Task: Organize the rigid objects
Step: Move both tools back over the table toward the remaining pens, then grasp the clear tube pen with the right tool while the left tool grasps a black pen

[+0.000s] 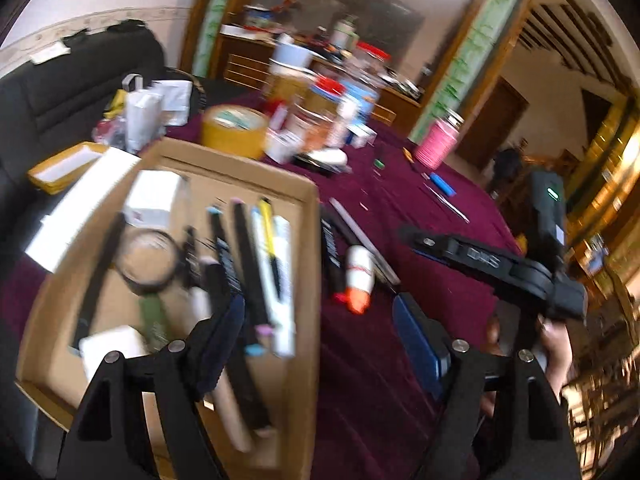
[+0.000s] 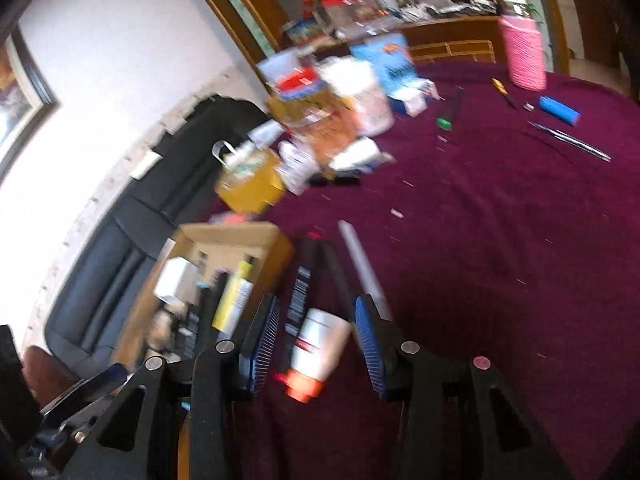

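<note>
Presently, your right gripper [image 2: 316, 344] is hanging spread wide, jaws straddling white tube with orange cap [image 2: 318, 350] lying on bench [image 2: 500, 240], just beside cardboard tray [image 1: 312, 240]; nothing grasped. Straddle is setting up, likely, pinch across tube's body. Your left gripper [image 1: 328, 344] is hovering released, empty, above tray's near edge. Tray is holding roughly five markers and pens [image 1: 256, 264] laid parallel, presumably for sorting. Two black markers [image 1: 332, 248] and one pale rod [image 1: 360, 232] are waiting outside tray, beside tube; blur is hindering exact counts.
</note>
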`<action>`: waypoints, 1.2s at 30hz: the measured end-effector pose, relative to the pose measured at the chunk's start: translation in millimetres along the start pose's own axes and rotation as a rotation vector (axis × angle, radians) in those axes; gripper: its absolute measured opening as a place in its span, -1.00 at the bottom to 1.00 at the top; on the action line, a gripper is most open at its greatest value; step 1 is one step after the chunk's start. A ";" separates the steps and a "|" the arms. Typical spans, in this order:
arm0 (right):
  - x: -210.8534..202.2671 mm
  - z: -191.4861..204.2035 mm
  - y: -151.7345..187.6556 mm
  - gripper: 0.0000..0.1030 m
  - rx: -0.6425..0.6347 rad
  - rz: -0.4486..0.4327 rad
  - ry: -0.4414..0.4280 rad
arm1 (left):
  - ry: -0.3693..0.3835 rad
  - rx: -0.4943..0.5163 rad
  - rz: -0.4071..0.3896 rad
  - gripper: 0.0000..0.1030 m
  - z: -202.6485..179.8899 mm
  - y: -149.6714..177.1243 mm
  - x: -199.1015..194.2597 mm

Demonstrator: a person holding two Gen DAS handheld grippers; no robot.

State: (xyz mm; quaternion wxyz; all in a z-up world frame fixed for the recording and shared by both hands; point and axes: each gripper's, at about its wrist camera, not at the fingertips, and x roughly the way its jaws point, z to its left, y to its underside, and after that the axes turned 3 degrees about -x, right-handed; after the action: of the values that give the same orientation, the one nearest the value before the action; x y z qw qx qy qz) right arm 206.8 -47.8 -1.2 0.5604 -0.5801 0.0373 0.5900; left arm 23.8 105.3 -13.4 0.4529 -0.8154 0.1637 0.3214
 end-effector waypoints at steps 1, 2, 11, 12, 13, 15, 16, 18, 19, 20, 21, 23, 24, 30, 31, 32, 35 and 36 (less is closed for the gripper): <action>2.9 -3.3 0.2 -0.17 -0.004 0.030 0.012 | 0.022 0.008 0.020 0.48 -4.3 2.3 2.8; 4.2 -7.6 0.1 -0.17 -0.004 0.046 0.015 | 0.040 0.012 0.030 0.48 -6.7 4.9 3.1; 56.8 -24.8 -21.9 -0.43 -0.035 0.181 0.067 | 0.081 -0.021 0.039 0.48 -1.3 14.2 -2.0; 62.0 -26.3 -23.5 -0.48 -0.033 0.185 0.072 | 0.094 -0.038 0.048 0.48 1.8 14.2 -1.5; 67.1 -27.5 -24.0 -0.49 -0.029 0.192 0.070 | 0.098 -0.041 0.054 0.48 2.4 14.1 -1.4; 74.5 -29.7 -23.6 -0.54 -0.018 0.200 0.074 | 0.090 -0.038 0.058 0.48 1.9 13.9 -1.6; 75.3 -28.4 -24.5 -0.55 -0.023 0.190 0.081 | 0.093 -0.037 0.054 0.48 1.7 13.5 -2.5; 77.1 -25.5 -24.6 -0.66 -0.045 0.189 0.103 | 0.098 -0.035 0.048 0.48 0.5 14.0 -3.6; 77.2 -23.6 -23.4 -0.69 -0.058 0.184 0.122 | 0.099 -0.033 0.051 0.48 -0.2 14.3 -2.5; 77.2 -21.4 -22.2 -0.71 -0.070 0.180 0.135 | 0.101 -0.029 0.059 0.48 -1.6 14.7 -1.0; 77.9 -17.2 -20.8 -0.72 -0.097 0.176 0.156 | 0.100 -0.026 0.067 0.48 -3.1 15.2 0.2; 79.3 -6.8 -17.7 -0.79 -0.161 0.177 0.224 | 0.104 -0.026 0.066 0.48 -4.6 15.6 0.3; 79.1 -3.6 -16.2 -0.81 -0.186 0.176 0.247 | 0.106 -0.024 0.063 0.48 -5.5 16.3 0.1; 44.6 -27.0 -16.1 -0.84 -0.094 0.129 0.203 | 0.099 -0.031 0.075 0.48 -8.7 12.9 3.5; 39.3 -30.2 -15.5 -0.84 -0.084 0.120 0.201 | 0.101 -0.033 0.075 0.48 -9.8 12.2 4.9; 30.9 -36.0 -13.4 -0.84 -0.072 0.110 0.199 | 0.103 -0.033 0.081 0.48 -12.0 11.4 7.7; 12.4 -57.0 -2.7 -0.84 -0.027 0.094 0.220 | 0.105 -0.028 0.107 0.48 -21.4 8.9 17.8; 9.8 -63.5 0.5 -0.84 -0.010 0.092 0.228 | 0.109 -0.024 0.111 0.48 -24.7 7.4 20.0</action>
State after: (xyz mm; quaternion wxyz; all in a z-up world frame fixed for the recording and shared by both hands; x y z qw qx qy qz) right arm 250.3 -86.0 -29.2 0.5221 -0.6437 0.1244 0.5456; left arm 43.8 81.0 -22.0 0.4148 -0.8267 0.2292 0.3032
